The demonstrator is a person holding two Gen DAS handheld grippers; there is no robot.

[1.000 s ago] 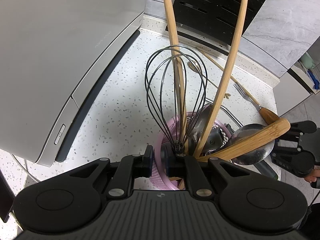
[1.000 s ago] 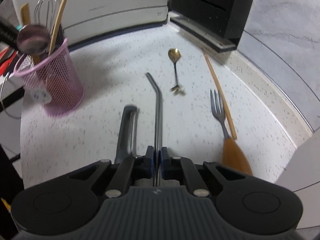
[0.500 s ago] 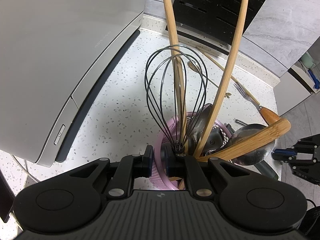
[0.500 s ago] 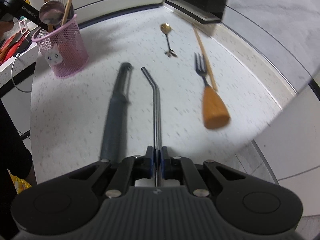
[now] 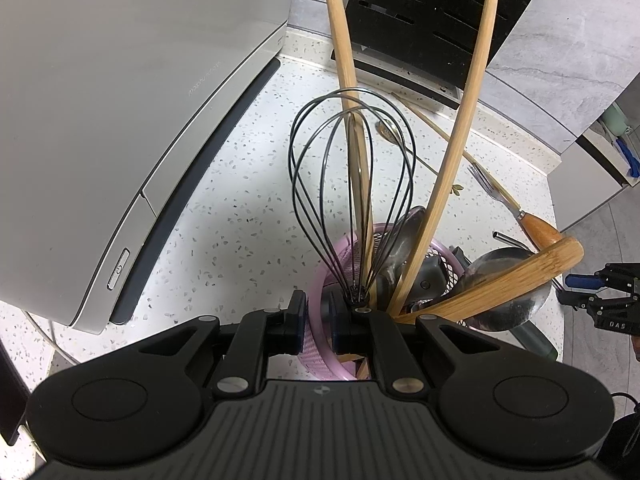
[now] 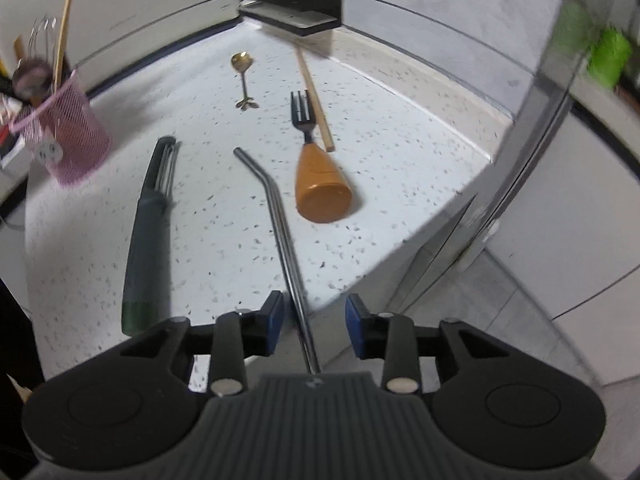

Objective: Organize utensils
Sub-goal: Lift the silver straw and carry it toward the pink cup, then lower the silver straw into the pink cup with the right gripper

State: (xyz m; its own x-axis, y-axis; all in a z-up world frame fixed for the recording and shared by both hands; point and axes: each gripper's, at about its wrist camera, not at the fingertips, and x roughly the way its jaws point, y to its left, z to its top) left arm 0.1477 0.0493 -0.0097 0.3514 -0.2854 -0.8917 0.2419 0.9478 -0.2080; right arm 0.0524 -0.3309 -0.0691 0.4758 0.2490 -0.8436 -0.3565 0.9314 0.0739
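My left gripper (image 5: 316,312) is shut on the near rim of the pink mesh cup (image 5: 320,276). The cup holds a black whisk (image 5: 352,184), long wooden sticks (image 5: 452,152), a bamboo spatula (image 5: 520,276) and a steel ladle (image 5: 508,292). My right gripper (image 6: 314,316) has its jaws opening. The bent metal straw (image 6: 276,204) lies between them, and neither pad presses on it. On the counter beside the straw lie a dark peeler (image 6: 150,220), a wooden-handled fork (image 6: 320,184), a gold spoon (image 6: 243,80) and a chopstick (image 6: 314,96). The pink cup (image 6: 68,140) stands far left.
A white appliance (image 5: 120,100) fills the counter's left side and a black knife block (image 5: 432,20) stands at the back. The speckled counter's edge (image 6: 360,276) runs just ahead of my right gripper, with floor and cabinet fronts beyond it on the right.
My right gripper drew back toward the counter's edge with the straw, then its jaws parted and let the straw go. The left gripper and the cup stayed still.
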